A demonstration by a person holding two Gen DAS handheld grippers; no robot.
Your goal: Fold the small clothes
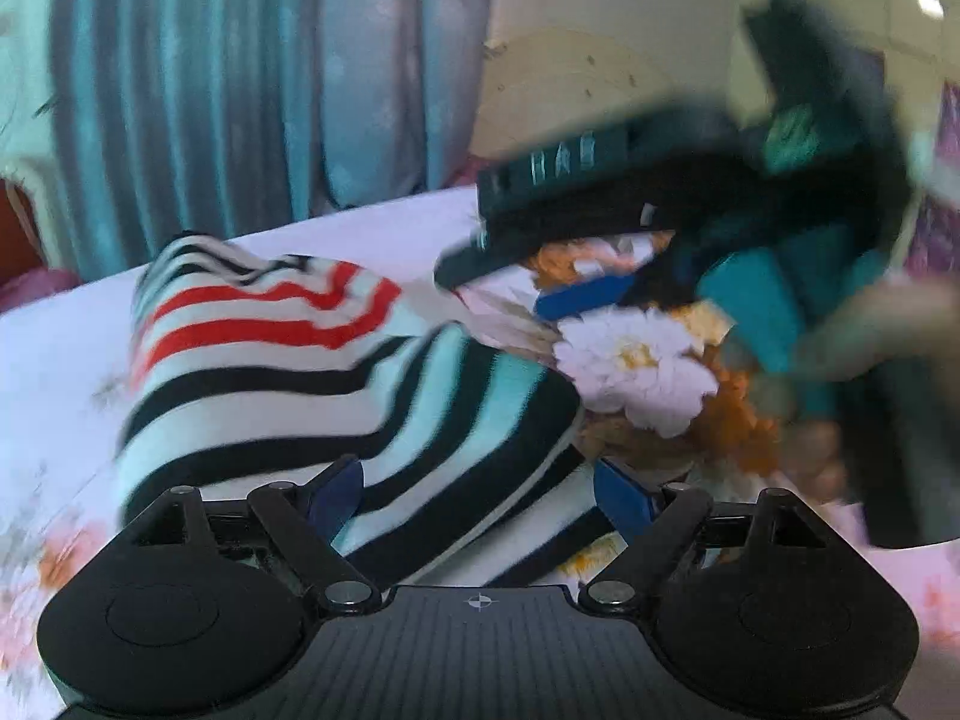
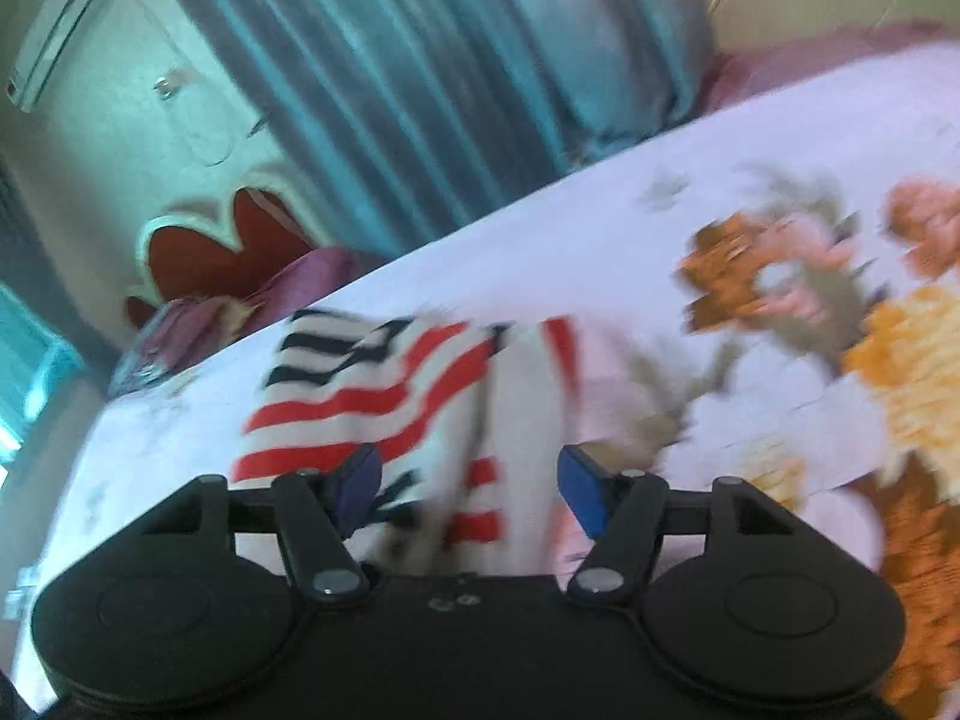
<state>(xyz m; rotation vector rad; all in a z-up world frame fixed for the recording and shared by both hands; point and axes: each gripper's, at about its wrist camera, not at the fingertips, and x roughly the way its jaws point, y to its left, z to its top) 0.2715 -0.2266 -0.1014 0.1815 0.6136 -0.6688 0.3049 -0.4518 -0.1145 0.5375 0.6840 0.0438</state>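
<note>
A small striped garment point(image 1: 312, 372), white with black and red stripes, lies bunched on a floral bedsheet point(image 1: 636, 354). My left gripper point(image 1: 480, 498) is open, its blue fingertips point(image 1: 624, 501) spread wide just above the garment's black-striped end, with cloth lying between them. My right gripper point(image 2: 471, 492) is also open, hovering over the red-striped end of the garment point(image 2: 384, 402). In the left wrist view the right gripper point(image 1: 576, 276) appears blurred at the upper right, above the sheet beyond the garment.
The bedsheet point(image 2: 750, 192) has large orange and pink flowers. Blue-grey curtains point(image 1: 240, 90) hang behind the bed. A red headboard point(image 2: 228, 246) and a purple pillow point(image 2: 252, 306) sit at the far left. A wall air conditioner point(image 2: 54, 30) is at the upper left.
</note>
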